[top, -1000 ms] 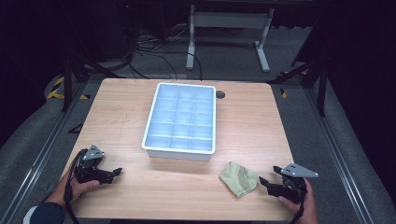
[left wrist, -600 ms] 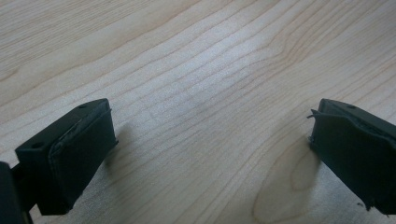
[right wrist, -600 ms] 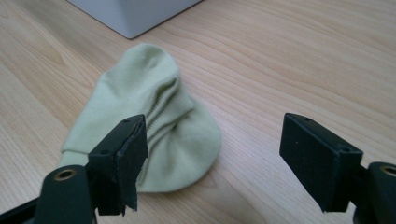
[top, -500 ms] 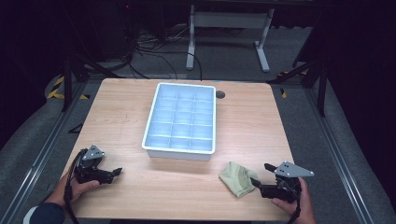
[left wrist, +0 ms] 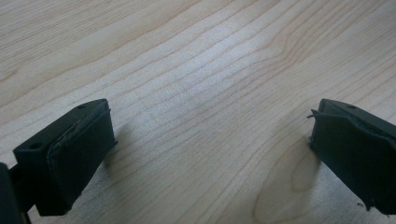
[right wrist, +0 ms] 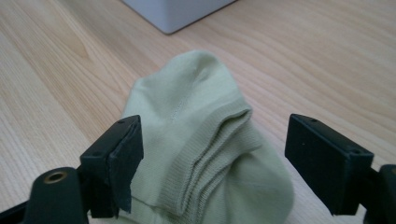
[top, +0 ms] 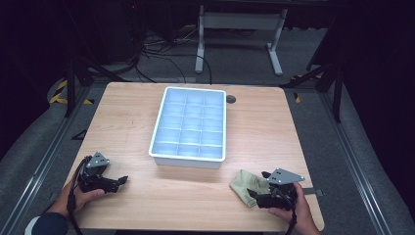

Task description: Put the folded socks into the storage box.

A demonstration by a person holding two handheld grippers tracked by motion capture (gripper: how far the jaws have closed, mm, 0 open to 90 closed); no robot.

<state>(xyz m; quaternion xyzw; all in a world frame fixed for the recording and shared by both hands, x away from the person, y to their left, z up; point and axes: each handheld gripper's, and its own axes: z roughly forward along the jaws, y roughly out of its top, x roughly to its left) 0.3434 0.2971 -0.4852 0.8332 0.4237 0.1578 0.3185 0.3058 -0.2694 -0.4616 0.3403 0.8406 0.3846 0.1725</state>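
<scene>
My right tool point(top: 253, 195) sits at the near right corner of the counter point(top: 127, 122), its jaws spread wide and just now opening further, with the pale green sock point(right wrist: 205, 154) lying between them. In the right gripper view the sock's folded, ribbed cuff bulges up between the two black pads point(right wrist: 122, 154); the left pad stands at the fabric's edge, though I cannot tell whether it touches, and the right pad stands clear, so nothing is pinched. From the high view the sock point(top: 247, 182) lies crumpled flat on the wood, just in front of my right hand point(top: 288, 208) and near the tray's right front corner, not touching it. My left tool point(top: 120, 181) rests at the near left edge of the counter, held in my left hand point(top: 80, 196), jaws spread apart over bare wood grain with nothing between them, as the left gripper view confirms. Farther off, at the counter's centre, stands the white compartment tray point(top: 190, 159), its long side running away from me. Beyond the far edge I note cables point(top: 161, 41) on the floor and a grey metal stand point(top: 240, 22).
</scene>
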